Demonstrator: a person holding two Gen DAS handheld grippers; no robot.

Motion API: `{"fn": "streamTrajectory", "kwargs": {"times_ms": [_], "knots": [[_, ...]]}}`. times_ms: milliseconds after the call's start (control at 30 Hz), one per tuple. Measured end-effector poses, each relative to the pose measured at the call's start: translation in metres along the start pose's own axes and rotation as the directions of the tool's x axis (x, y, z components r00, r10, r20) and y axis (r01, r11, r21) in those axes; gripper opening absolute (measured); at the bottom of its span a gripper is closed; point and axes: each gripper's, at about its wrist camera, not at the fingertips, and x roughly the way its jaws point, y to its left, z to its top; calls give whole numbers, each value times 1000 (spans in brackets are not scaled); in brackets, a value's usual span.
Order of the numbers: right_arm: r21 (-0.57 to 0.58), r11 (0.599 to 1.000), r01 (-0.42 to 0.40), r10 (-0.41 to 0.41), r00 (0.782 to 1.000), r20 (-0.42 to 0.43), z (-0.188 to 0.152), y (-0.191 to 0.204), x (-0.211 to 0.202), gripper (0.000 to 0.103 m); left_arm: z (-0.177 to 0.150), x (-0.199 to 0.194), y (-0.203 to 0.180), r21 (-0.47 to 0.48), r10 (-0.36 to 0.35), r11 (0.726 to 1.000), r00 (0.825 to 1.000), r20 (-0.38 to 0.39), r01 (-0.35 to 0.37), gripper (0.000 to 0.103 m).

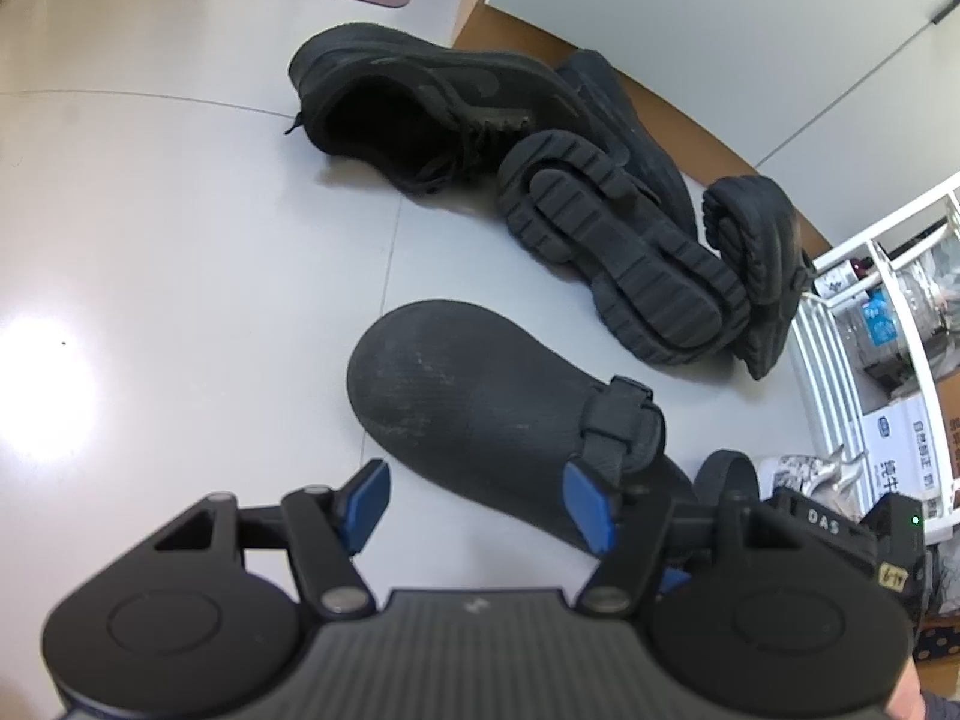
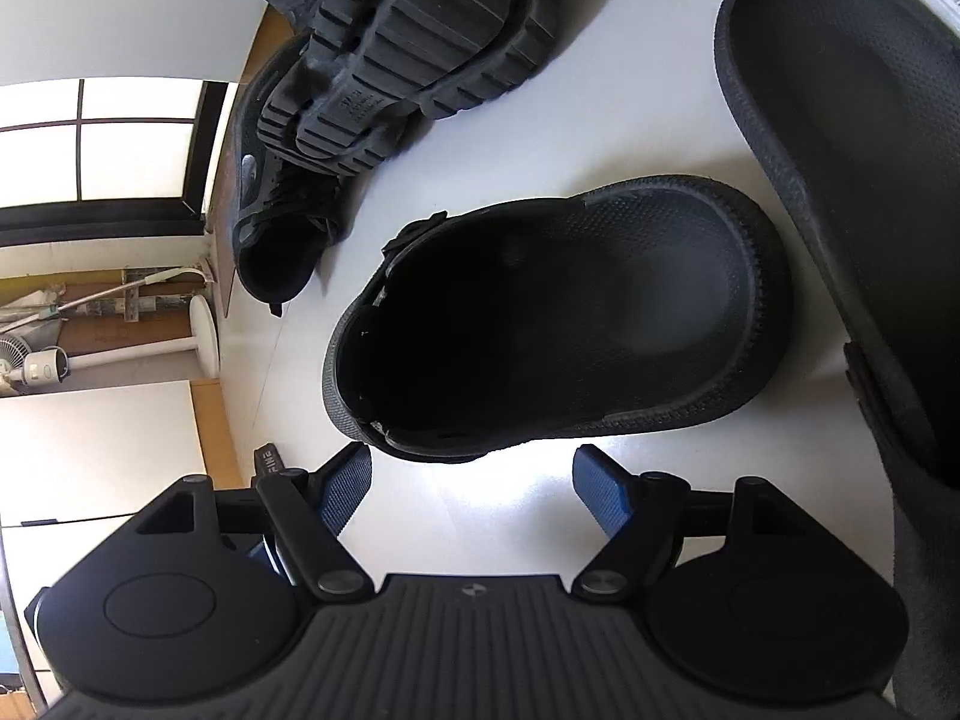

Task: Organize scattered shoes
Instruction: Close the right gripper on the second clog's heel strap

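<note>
The left gripper (image 1: pixel 477 504) sits at the bottom of its frame, blue pads spread, the right-hand pad against a black clog (image 1: pixel 480 402) at frame centre; whether it presses is hard to tell. A black sneaker (image 1: pixel 414 102) and overturned treaded shoes (image 1: pixel 618 240) lie above. The right gripper (image 2: pixel 471 489) is spread and empty, just below a second clog (image 2: pixel 558 324), opening toward the camera.

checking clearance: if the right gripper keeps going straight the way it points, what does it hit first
Most likely the heel end of the black clog lying just ahead of the open right gripper; depth is hard to judge.
</note>
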Motion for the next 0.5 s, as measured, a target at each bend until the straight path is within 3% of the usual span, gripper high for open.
{"fn": "streamTrajectory", "kwargs": {"times_ms": [400, 500], "knots": [[40, 999, 24, -24, 1000, 19, 6, 4, 12, 73, -1, 1, -2, 10, 2, 1000, 1000, -6, -2, 67], [-6, 1000, 14, -14, 1000, 26, 8, 10, 11, 62, -1, 2, -3, 13, 3, 1000, 1000, -8, -3, 67]]}}
